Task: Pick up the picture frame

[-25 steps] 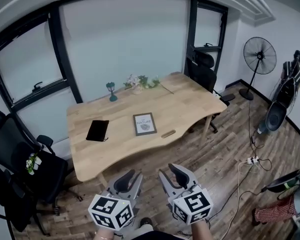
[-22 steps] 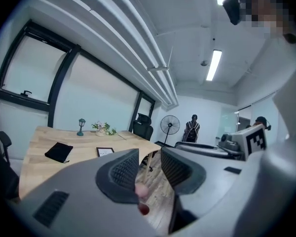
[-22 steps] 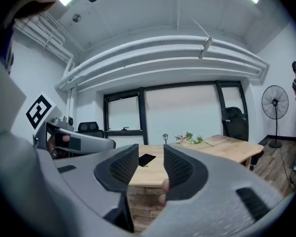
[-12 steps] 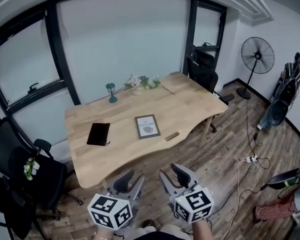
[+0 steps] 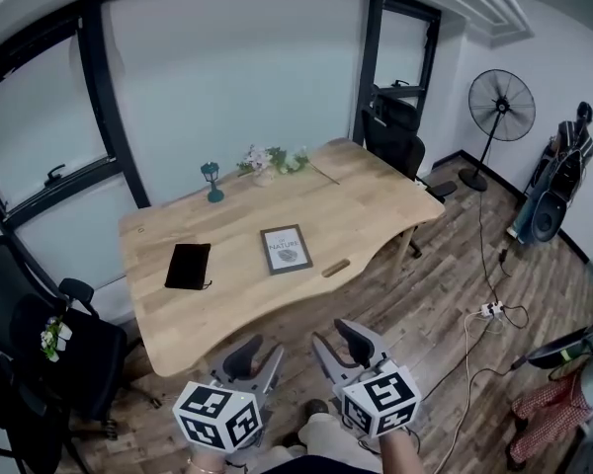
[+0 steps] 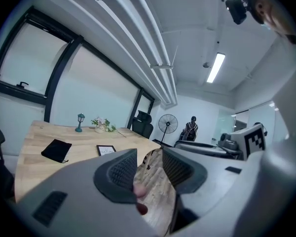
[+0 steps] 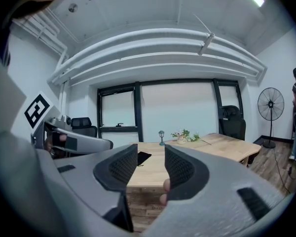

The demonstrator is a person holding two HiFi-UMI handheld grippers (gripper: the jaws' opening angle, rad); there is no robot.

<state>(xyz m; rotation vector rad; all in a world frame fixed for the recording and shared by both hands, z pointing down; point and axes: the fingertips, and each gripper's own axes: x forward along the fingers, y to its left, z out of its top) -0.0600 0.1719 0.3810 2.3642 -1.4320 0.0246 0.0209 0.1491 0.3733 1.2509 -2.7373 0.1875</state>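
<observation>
**Finding: approach stage, no contact made.**

- **Task item.** The picture frame (image 5: 286,249) lies flat, face up, near the middle of the bench (image 5: 376,205). A black pouch (image 5: 188,265) lies at its 9 o'clock, and a small wooden piece (image 5: 335,267) is near its 4 o'clock. Neither touches it.
- **Left hand-held gripper (image 5: 260,355).** It is held over the wooden floor at 6 o'clock in the head view, well apart from the bench edge. Its jaws stand apart and have just been opening. Only floor shows between them.
- **Right hand-held gripper (image 5: 341,346).** It sits just beside the left one, also short of the bench. Its jaws are wide apart and have likewise just been opening. Nothing is between them, and the bench shows beyond the gap.
- **Done.** Both grippers are readied and aimed roughly toward 12 o'clock, where the frame lies.
- **Outstanding, in my judgement.** The whole of the pick remains: closing the distance to the bench, getting a jaw under or across the frame's edge, gripping it and lifting it.
</observation>
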